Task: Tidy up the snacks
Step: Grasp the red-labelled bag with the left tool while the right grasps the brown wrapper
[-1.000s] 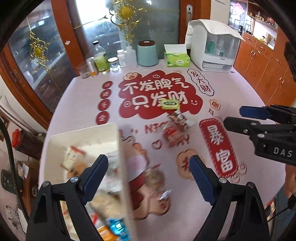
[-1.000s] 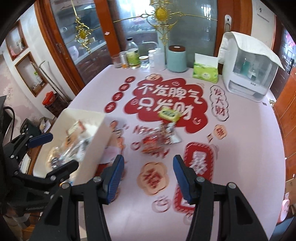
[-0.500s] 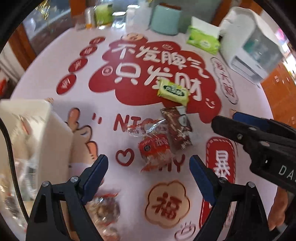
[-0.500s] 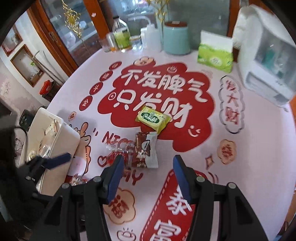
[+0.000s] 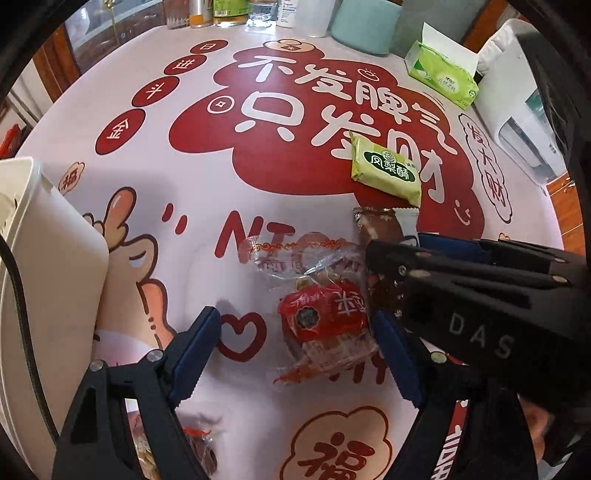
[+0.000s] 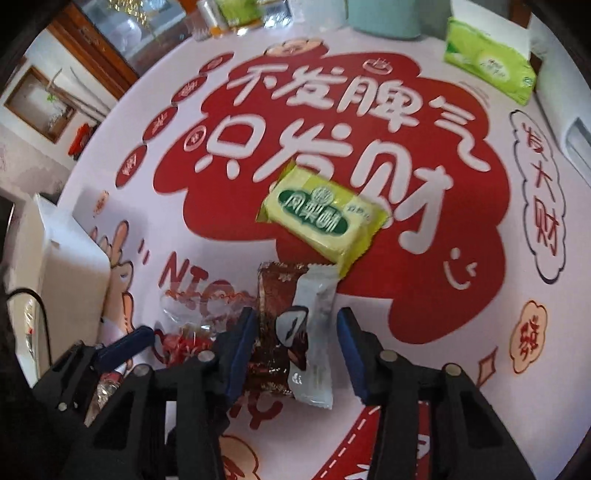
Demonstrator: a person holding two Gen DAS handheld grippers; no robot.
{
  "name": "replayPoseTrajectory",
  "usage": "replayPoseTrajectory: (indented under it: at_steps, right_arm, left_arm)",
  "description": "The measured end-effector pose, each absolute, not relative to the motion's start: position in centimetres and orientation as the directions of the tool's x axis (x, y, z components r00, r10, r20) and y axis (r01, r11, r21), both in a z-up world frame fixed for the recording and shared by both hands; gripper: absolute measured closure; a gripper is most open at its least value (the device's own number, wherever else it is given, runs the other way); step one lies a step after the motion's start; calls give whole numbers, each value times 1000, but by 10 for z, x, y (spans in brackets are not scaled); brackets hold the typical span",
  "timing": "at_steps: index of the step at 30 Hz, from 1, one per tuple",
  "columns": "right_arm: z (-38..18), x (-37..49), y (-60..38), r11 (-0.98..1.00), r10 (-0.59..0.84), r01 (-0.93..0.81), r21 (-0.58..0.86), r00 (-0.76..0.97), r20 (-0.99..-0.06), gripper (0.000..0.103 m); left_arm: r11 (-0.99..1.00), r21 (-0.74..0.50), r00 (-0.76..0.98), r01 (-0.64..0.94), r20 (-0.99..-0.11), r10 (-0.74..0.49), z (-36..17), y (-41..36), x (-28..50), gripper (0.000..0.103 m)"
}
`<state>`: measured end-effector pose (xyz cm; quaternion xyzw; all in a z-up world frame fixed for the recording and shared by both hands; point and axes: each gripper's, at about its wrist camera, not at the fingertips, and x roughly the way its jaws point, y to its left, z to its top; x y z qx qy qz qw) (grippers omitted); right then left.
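My left gripper (image 5: 295,354) is open, its jaws on either side of a red snack in clear wrap (image 5: 325,317) lying on the table. My right gripper (image 6: 295,347) is open around a brown and white snack packet (image 6: 291,332), whose far end also shows in the left wrist view (image 5: 384,225). A green pineapple-cake packet (image 6: 321,218) lies just beyond, also in the left wrist view (image 5: 386,171). The red snack shows partly at the right wrist view's lower left (image 6: 184,332). The white snack bin (image 5: 40,266) stands at the left.
A green tissue pack (image 5: 443,74), a teal canister (image 5: 365,22), bottles (image 5: 229,11) and a white appliance (image 5: 524,110) line the table's far side. Another wrapped snack (image 5: 199,443) lies under my left gripper, near the bin.
Both grippers have dropped lower and moved forward over the snack pile. The left now straddles the red snack, the right the brown packet. The bin has slid out to the left edge.
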<state>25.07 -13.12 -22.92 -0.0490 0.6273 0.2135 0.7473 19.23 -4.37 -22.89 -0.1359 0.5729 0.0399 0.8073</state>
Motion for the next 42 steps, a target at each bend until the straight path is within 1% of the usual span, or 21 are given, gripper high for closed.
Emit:
replayPoseTrajectory:
  at_steps: [4, 7, 9, 10, 11, 12, 13, 17, 20, 23, 27, 34, 42]
  right_arm:
    - [-227, 248, -131, 897, 258, -399, 190, 123, -958, 71]
    - [-223, 248, -140, 899, 276, -387, 206, 133, -952, 81]
    - [-220, 247, -150, 903, 288, -370, 220, 141, -947, 91]
    - [-218, 248, -154, 904, 294, -362, 226, 144, -945, 93]
    - [-217, 249, -157, 906, 295, -356, 228, 146, -944, 97]
    - [-217, 249, -161, 909, 293, -349, 227, 149, -944, 98]
    - [-218, 248, -165, 912, 292, -343, 226, 153, -944, 99]
    - [-218, 243, -175, 911, 308, -332, 244, 156, -938, 100]
    - [-217, 239, -180, 912, 317, -321, 254, 162, -935, 101]
    - [-215, 236, -180, 914, 320, -313, 258, 169, -932, 102]
    - [-201, 227, -186, 912, 339, -307, 272, 191, -921, 102]
    - [-152, 203, -186, 901, 377, -327, 284, 268, -887, 102]
    - [-82, 157, -174, 875, 439, -377, 303, 357, -824, 102]
  left_arm:
    - [960, -170, 341, -220, -936, -87, -228, -43, 194, 22]
    - [960, -172, 338, -219, -937, -90, -228, -42, 194, 23]
    - [960, -174, 337, -218, -937, -93, -228, -43, 194, 24]
    - [961, -170, 335, -218, -938, -89, -228, -43, 194, 26]
    - [962, -166, 337, -217, -938, -86, -227, -43, 194, 32]
    - [963, -167, 340, -213, -936, -87, -226, -44, 194, 37]
    - [965, -166, 344, -204, -935, -88, -226, -45, 194, 47]
    - [972, -149, 352, -182, -933, -77, -225, -50, 193, 51]
    - [977, -127, 364, -170, -930, -58, -223, -53, 188, 52]
    - [978, -133, 371, -161, -926, -65, -217, -54, 182, 53]
    - [980, -139, 408, -145, -910, -69, -196, -52, 168, 53]
    - [980, -173, 477, -94, -872, -108, -139, -48, 139, 53]
    - [986, -166, 549, -26, -827, -125, -73, -21, 84, 53]
